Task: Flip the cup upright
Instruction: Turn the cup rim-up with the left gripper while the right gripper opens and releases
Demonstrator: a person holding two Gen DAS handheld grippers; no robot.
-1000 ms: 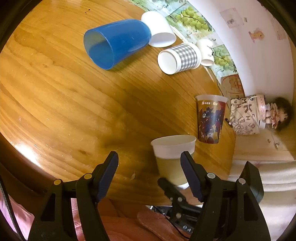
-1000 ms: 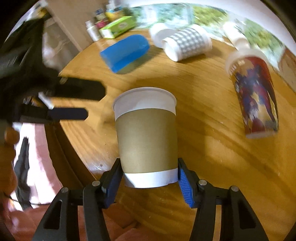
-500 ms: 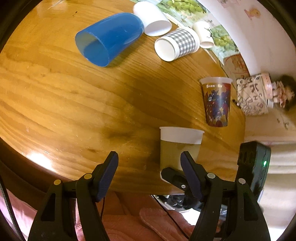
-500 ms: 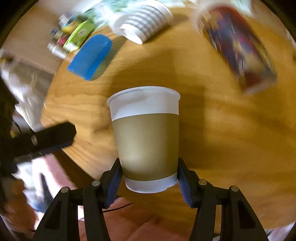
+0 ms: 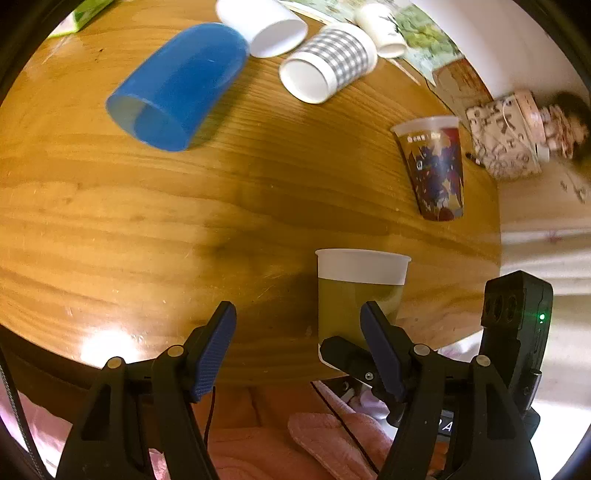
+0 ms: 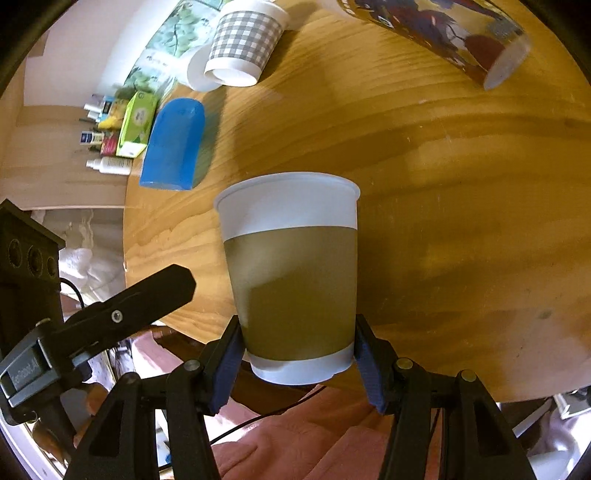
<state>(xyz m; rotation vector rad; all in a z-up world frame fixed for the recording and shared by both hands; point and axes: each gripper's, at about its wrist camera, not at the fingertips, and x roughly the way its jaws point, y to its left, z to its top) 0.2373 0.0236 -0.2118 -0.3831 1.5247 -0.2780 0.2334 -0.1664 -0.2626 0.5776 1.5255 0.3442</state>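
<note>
A paper cup with a brown sleeve (image 6: 293, 273) is held rim up between my right gripper's (image 6: 295, 363) fingers, which are shut on its base, above the near edge of the round wooden table (image 6: 461, 206). The same cup (image 5: 360, 291) shows in the left wrist view, partly behind my left gripper's right finger. My left gripper (image 5: 299, 345) is open and empty at the table's near edge, to the left of the cup. The left gripper (image 6: 110, 314) also shows at the left of the right wrist view.
A blue plastic cup (image 5: 177, 81), a grey checked cup (image 5: 328, 62) and two white cups (image 5: 266, 20) lie on their sides at the far side. A printed cup (image 5: 436, 166) stands upright at the right. A doll (image 5: 524, 129) sits beyond the table. Bottles and a green box (image 6: 136, 122) stand on a shelf.
The right gripper has kept its hold on the brown cup and swung it while the view turned. The left gripper has drawn back slightly and stayed open.
</note>
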